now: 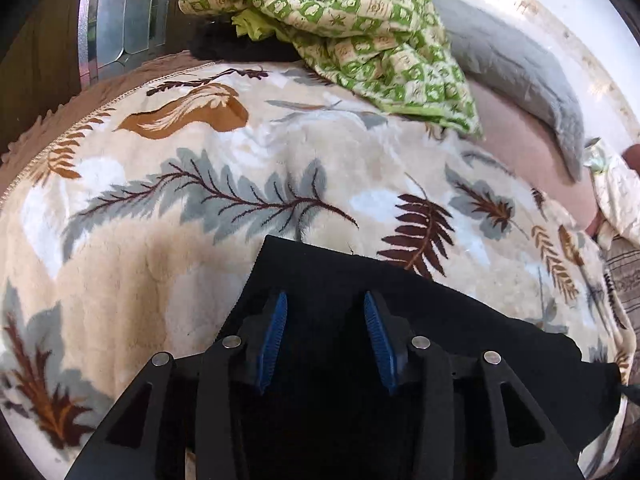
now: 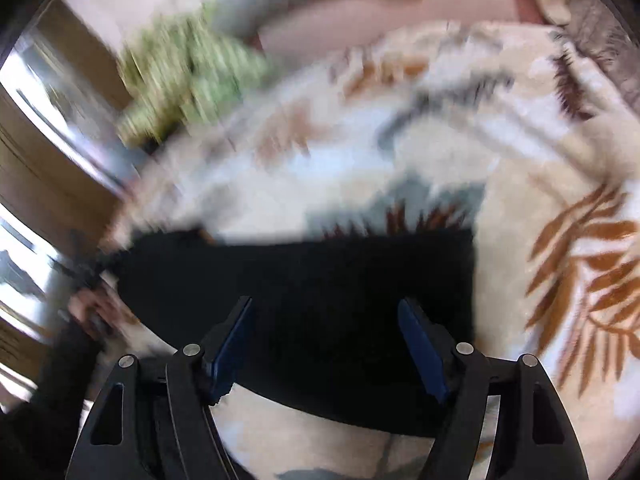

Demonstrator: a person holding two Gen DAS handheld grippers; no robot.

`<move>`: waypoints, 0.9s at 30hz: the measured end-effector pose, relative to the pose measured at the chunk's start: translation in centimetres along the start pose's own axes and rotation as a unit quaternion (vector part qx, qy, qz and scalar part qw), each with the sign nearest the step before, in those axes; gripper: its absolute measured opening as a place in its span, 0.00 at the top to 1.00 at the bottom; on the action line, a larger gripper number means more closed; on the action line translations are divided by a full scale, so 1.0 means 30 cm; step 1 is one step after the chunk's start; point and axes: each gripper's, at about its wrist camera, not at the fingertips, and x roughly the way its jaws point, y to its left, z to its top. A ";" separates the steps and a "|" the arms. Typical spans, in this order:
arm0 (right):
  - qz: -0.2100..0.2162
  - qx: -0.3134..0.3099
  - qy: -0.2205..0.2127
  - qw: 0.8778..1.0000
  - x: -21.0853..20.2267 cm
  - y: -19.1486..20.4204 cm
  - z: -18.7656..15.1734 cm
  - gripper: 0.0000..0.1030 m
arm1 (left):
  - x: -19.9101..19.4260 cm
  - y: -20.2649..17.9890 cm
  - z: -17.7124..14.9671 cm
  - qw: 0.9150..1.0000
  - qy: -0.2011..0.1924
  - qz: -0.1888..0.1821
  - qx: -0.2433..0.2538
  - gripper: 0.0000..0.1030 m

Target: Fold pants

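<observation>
your left gripper (image 1: 325,316) hangs over the black pants (image 1: 400,320), its jaws parted with a clear gap between the blue pads (image 1: 276,336); the dark cloth lies under and ahead of them, and no fold of it is pinched between the pads. the pants rest flat on the leaf-patterned blanket (image 1: 200,184) that covers the bed, with one straight edge and a corner pointing away from you. beyond them a crumpled green-and-cream quilt (image 1: 360,28) sits at the far side of the blanket, beside a grey pillow (image 1: 520,72).

your right gripper (image 2: 325,312) is spread wide, its jaws well apart above the same pants (image 2: 320,280), which show here as a folded black rectangle on the blanket (image 2: 520,184). nothing is clamped between those pads either. this view is heavily smeared by motion; at the left edge of the pants a hand (image 2: 92,308) shows only as a blur.
</observation>
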 end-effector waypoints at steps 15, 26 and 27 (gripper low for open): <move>-0.032 0.092 -0.094 0.991 -0.206 -0.139 -0.059 0.24 | -0.233 -0.836 -0.178 0.985 -0.064 -0.038 0.156 0.38; -0.042 0.088 -0.104 0.990 -0.232 -0.125 -0.063 0.24 | -0.301 -0.960 -0.259 0.973 -0.085 -0.019 0.215 0.38; -0.043 0.089 -0.105 0.990 -0.231 -0.123 -0.062 0.24 | -0.297 -0.955 -0.255 0.973 -0.083 -0.019 0.214 0.38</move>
